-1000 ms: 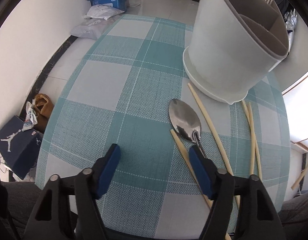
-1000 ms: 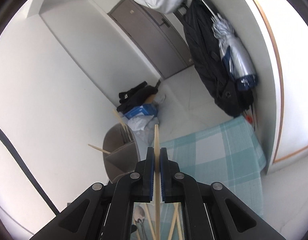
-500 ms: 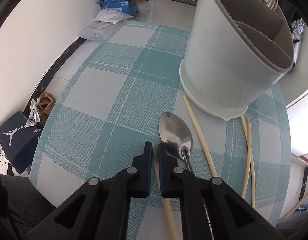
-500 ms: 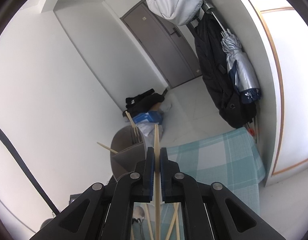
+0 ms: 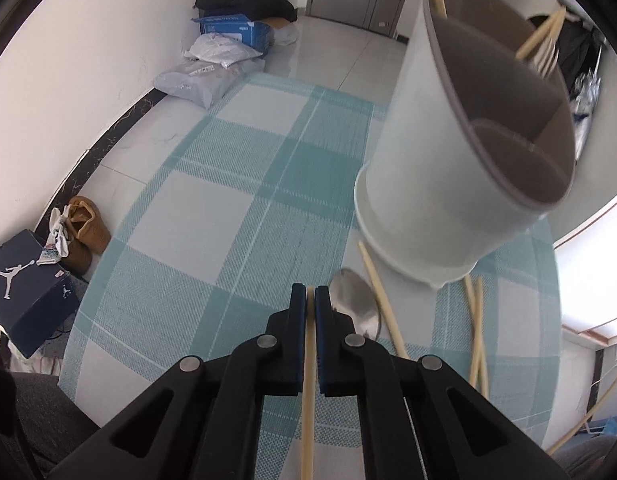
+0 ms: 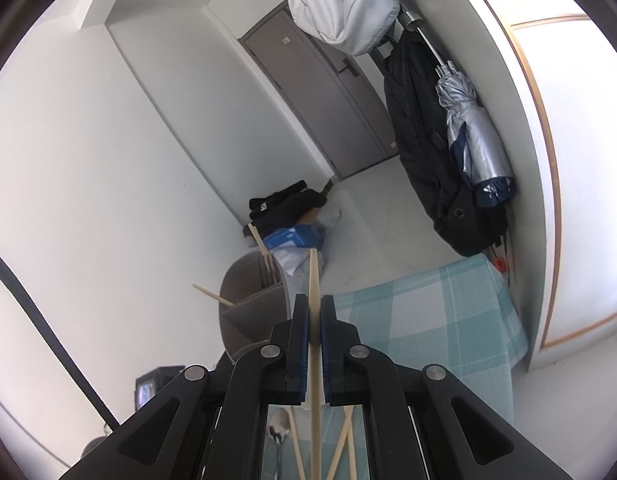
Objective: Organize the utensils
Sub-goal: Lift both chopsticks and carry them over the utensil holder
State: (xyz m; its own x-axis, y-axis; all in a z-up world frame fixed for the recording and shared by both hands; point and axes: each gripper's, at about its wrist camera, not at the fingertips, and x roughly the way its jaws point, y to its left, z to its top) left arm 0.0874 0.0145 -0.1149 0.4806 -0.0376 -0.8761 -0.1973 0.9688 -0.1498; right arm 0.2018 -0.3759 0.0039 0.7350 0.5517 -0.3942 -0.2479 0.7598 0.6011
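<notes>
A bright white hallway lay ahead of my claws.
Beyond them a grey door (image 6: 320, 96) closed the pale tiled floor (image 5: 340, 52); white walls (image 6: 108, 152) rose left, daylight glared at right.

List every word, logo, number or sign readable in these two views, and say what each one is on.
No word or number reads clearly.
Jumpman logo, no words: dark blue shoebox on the floor.
White print, too blurred to read: blue carton by the wall.
White mark, too small to read: black garment on the floor.
Small plate, too small to read: grey door.
</notes>
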